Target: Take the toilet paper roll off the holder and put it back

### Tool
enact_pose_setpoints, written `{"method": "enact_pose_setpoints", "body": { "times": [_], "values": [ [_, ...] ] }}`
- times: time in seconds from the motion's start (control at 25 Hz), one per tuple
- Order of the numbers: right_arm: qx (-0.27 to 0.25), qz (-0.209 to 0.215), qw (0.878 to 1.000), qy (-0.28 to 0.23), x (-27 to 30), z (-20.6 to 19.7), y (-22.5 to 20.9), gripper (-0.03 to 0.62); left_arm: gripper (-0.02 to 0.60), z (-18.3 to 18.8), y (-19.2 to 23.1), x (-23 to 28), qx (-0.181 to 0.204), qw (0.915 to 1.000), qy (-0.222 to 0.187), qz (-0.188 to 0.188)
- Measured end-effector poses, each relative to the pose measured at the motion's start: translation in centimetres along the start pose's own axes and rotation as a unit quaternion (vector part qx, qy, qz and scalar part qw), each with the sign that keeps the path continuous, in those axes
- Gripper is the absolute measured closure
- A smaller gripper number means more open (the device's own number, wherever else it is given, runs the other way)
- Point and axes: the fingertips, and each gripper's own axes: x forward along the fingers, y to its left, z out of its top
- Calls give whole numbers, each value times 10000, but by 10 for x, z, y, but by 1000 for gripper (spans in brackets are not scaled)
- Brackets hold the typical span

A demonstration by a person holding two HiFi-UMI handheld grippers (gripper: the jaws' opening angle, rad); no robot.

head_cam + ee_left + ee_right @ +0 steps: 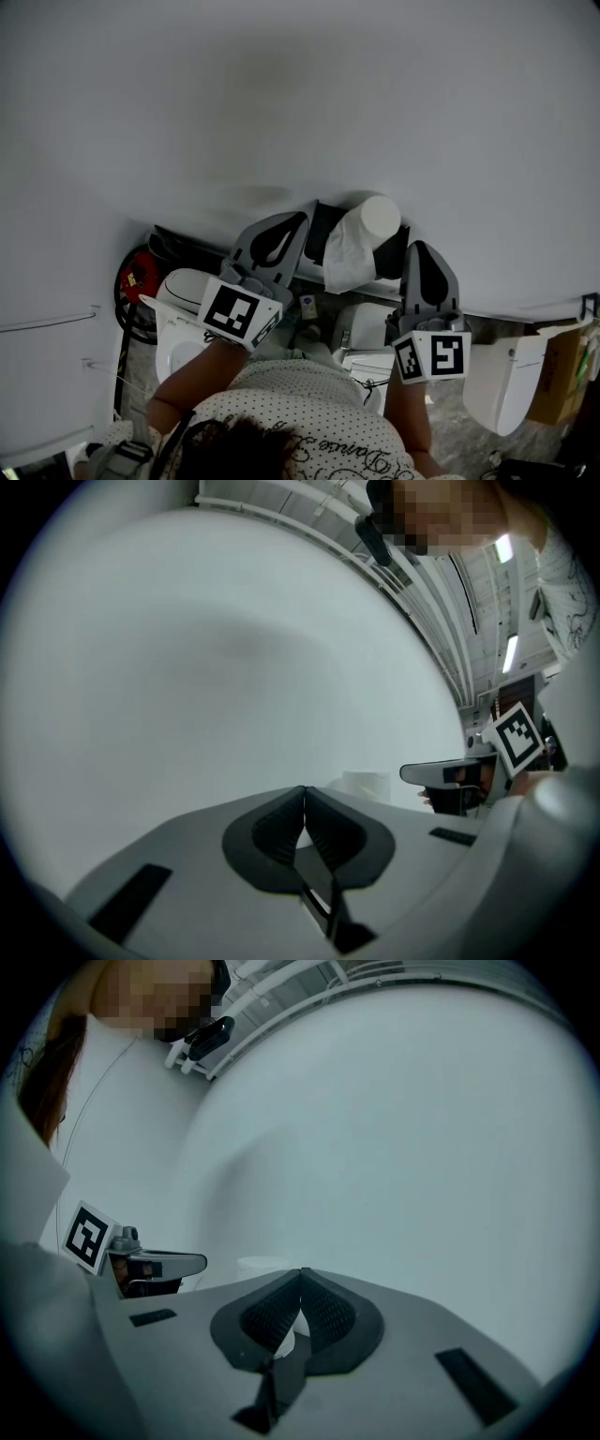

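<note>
The white toilet paper roll (373,221) sits on a black wall holder (323,231), and a loose sheet (349,259) hangs down in front. My left gripper (298,218) is shut and empty, its tip just left of the holder. Just right of the roll, my right gripper (418,247) is also shut, with nothing held. In the left gripper view the roll (367,785) shows beyond the closed jaws (305,794), with the right gripper (441,772) further right. In the right gripper view the roll (262,1264) lies behind the closed jaws (302,1274), and white shows through the gap below their tips.
A plain white wall (300,94) fills the upper view. Below stand a white toilet (183,291), a red object (139,277) at the left, another white fixture (502,375) and a cardboard box (562,370) at the right. The person's dotted shirt (309,422) fills the bottom.
</note>
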Motion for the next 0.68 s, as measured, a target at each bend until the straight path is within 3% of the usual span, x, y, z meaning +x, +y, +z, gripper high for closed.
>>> {"method": "enact_pose_setpoints", "body": {
  "times": [0.68],
  "values": [
    [14, 42, 10000, 14, 3, -1, 4, 582, 577, -2, -2, -2, 2, 10000, 18, -15]
  ]
}}
